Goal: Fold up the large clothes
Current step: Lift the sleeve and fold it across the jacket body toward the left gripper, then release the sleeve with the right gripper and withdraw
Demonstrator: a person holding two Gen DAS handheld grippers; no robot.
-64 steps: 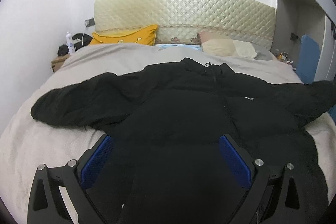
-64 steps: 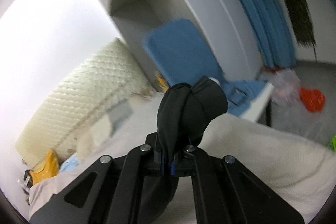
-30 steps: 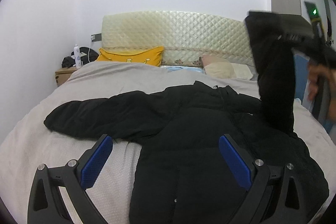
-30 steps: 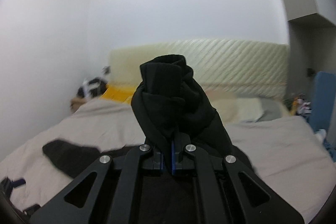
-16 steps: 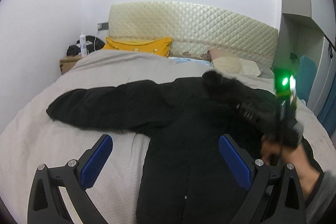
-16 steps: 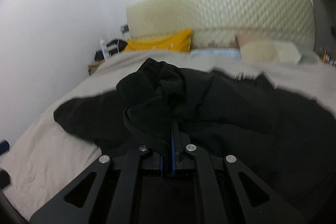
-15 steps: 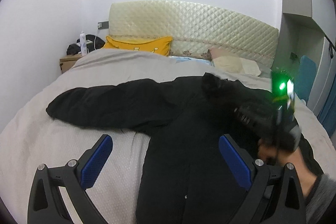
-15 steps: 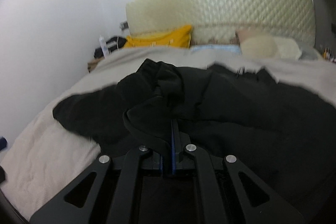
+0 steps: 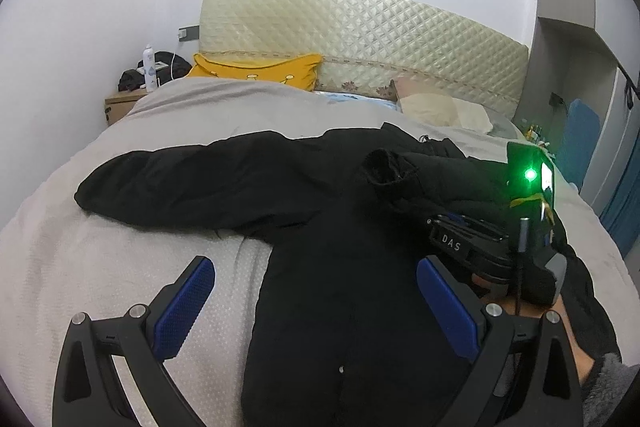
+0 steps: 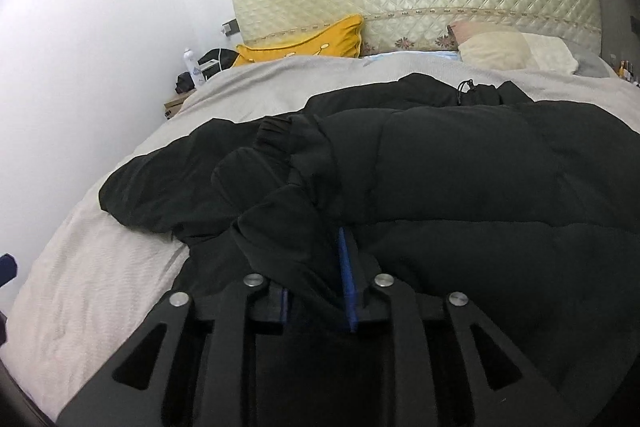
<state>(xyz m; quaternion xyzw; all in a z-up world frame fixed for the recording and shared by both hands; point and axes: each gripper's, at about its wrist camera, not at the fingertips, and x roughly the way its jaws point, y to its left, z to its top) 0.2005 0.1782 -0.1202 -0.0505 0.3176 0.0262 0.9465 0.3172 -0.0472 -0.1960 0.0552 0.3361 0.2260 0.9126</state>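
Observation:
A black padded jacket (image 9: 344,291) lies spread on the bed, its left sleeve (image 9: 168,187) stretched out to the left. Its right sleeve (image 9: 404,175) is folded across the chest, cuff pointing left. My left gripper (image 9: 316,303) is open and empty above the jacket's lower body. My right gripper (image 10: 316,291) has its jaws parted a little, with the sleeve's cuff end (image 10: 280,183) lying loosely between them on the jacket (image 10: 480,195). It also shows in the left wrist view (image 9: 496,239), on the jacket's right side.
The bed has a beige cover (image 9: 80,275) and a quilted cream headboard (image 9: 360,43). A yellow pillow (image 9: 256,71) and pale pillows (image 9: 440,107) lie at the head. A nightstand (image 9: 120,103) with a bottle stands at the far left. Blue furniture (image 9: 580,131) stands right.
My right gripper carried the right sleeve up and over from the bed's right side, laid it across the jacket's chest, and its jaws have now parted. The left gripper stayed open, hovering.

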